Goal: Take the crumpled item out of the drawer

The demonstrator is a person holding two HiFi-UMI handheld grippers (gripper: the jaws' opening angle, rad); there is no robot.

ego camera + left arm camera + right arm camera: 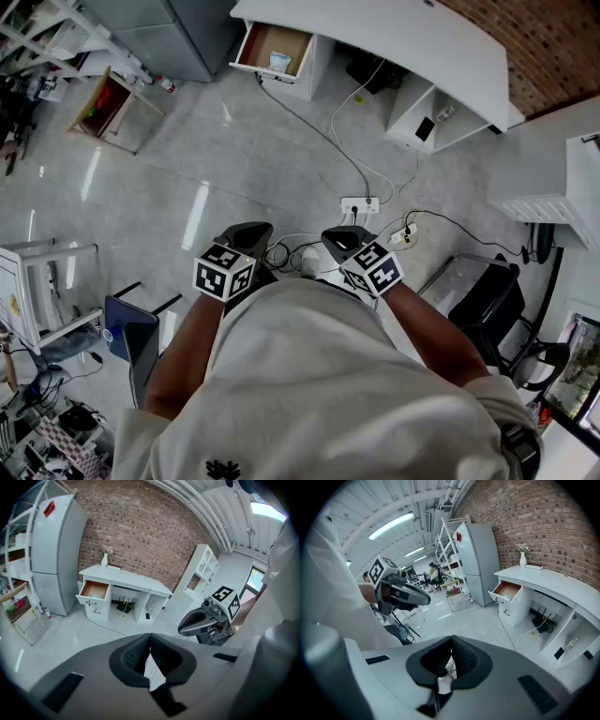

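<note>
- The left gripper [149,648] has its jaws brought together, tips touching, with nothing between them; only floor shows through the gap below the tips
- The right gripper [451,660] is the same: jaws closed on each other, holding nothing
- In the head view both grippers sit close against the person's body, side by side, well apart from the white desk [403,37]
- The drawer [274,49] stands pulled out at the desk's left end; a small pale lump inside it looks like the crumpled item [279,62], though it is too small to be sure
- The task seems not yet begun: the item lies in the drawer and neither claw is near it
- Risk on the way over: a power strip [359,203] and a loose cable [319,131] lie on the floor between person and desk, and a foot could snag them
- Risk at the drawer: jaws that arrive closed would shove the light item toward the back rather than grip it
- A shallow pinch on crumpled material could slip off as it is lifted over the drawer's front wall
</note>
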